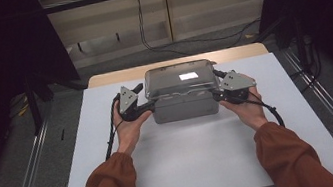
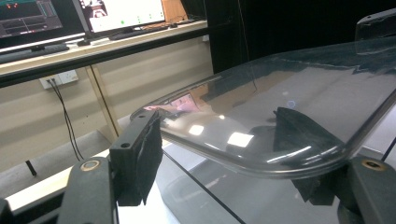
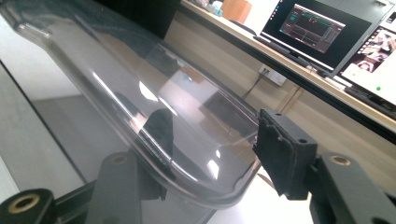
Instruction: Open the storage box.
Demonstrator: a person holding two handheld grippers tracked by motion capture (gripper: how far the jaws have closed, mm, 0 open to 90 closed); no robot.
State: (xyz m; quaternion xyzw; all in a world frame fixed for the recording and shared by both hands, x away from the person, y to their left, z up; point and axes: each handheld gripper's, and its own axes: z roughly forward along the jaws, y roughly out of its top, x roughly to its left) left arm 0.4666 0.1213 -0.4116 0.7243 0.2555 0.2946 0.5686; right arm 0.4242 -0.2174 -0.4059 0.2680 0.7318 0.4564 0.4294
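A grey box [image 1: 184, 106] with a clear lid [image 1: 180, 78] sits at the middle of the white table top [image 1: 205, 158], nearer its far edge than the person's side. The table top lies bare and open in front of the box and to both sides, with wide margins out to the left and right edges. Behind the box only a narrow strip of white and a band of bare wood [image 1: 101, 78] are left.

The left gripper [image 1: 148, 105] is at the box's left end and the right gripper [image 1: 216, 94] at its right end, each held in a hand, sleeves in rust-coloured cloth. In the left gripper view the jaws straddle the lid's rounded edge [image 2: 261, 163], one pad [image 2: 140, 154] beside the rim and one under the plastic; whether they press on it I cannot tell. In the right gripper view the jaws are spread around the lid's corner [image 3: 219, 186], the outer pad [image 3: 282, 154] standing clear of it.

Nothing else lies on the table. Cables [image 1: 110, 133] trail from both grippers over its surface. Beyond are a grey floor, a beige wall with a socket [image 2: 58, 79], and a shelf with lit screens [image 3: 317, 32].
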